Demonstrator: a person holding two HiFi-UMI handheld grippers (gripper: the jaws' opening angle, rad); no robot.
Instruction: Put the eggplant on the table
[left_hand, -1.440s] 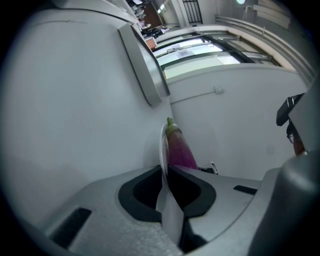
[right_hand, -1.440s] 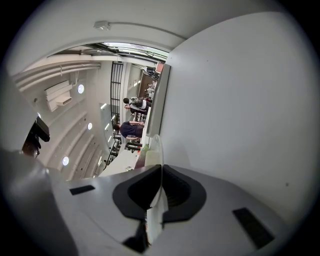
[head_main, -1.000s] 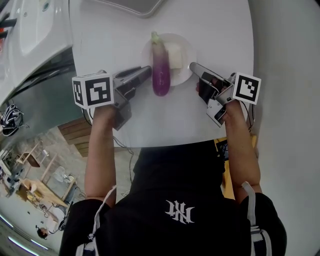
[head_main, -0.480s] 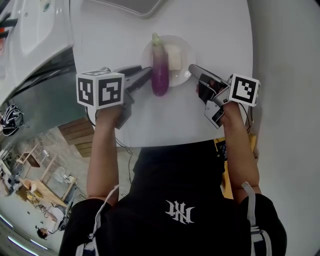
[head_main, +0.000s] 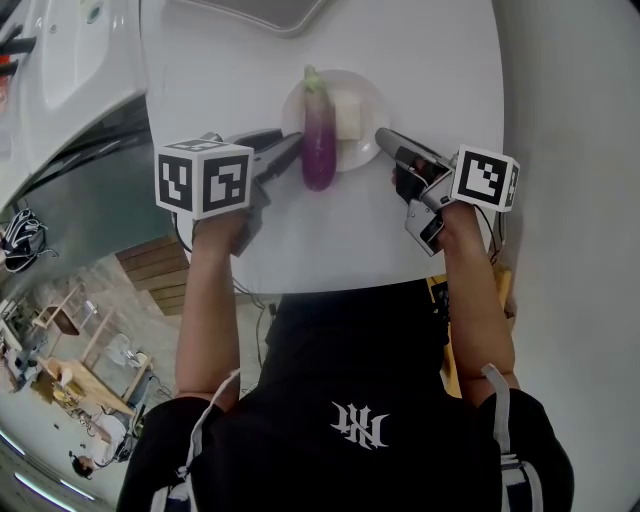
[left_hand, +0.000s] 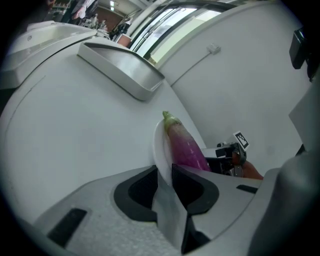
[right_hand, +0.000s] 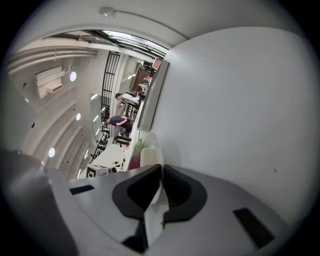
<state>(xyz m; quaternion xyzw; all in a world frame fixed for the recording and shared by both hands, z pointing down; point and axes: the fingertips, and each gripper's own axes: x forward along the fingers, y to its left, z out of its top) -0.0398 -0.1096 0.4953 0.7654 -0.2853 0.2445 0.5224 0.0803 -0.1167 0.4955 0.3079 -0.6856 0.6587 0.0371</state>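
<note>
A: What carries what on this round white bench (head_main: 420, 60)?

B: A grey tray (head_main: 262, 12) sits at the far edge. Nearer the person is a white plate (head_main: 374, 98). On the plate lie an eggplant (head_main: 320, 140) and a pale white block (head_main: 349, 115), which is just beside it on the right.

A: And the eggplant itself?

B: It is glossy purple at the rounded end, fading to near white under a green cap. It lies lengthwise on the plate's left half with the cap pointing away from the person. The rounded end juts past the near rim, over the bench. It is not yet on the bench.

A: The fingers?

B: The left gripper (head_main: 293, 143) meets the plate's left rim, just beside the eggplant. Its fingers (left_hand: 134, 191) stand only a narrow slit apart and close on the rim that runs into that slit. The right gripper (head_main: 381, 135) comes in at the plate's right rim. Its fingers (right_hand: 134, 194) are drawn almost together, with the thin rim pinched between them.
</note>
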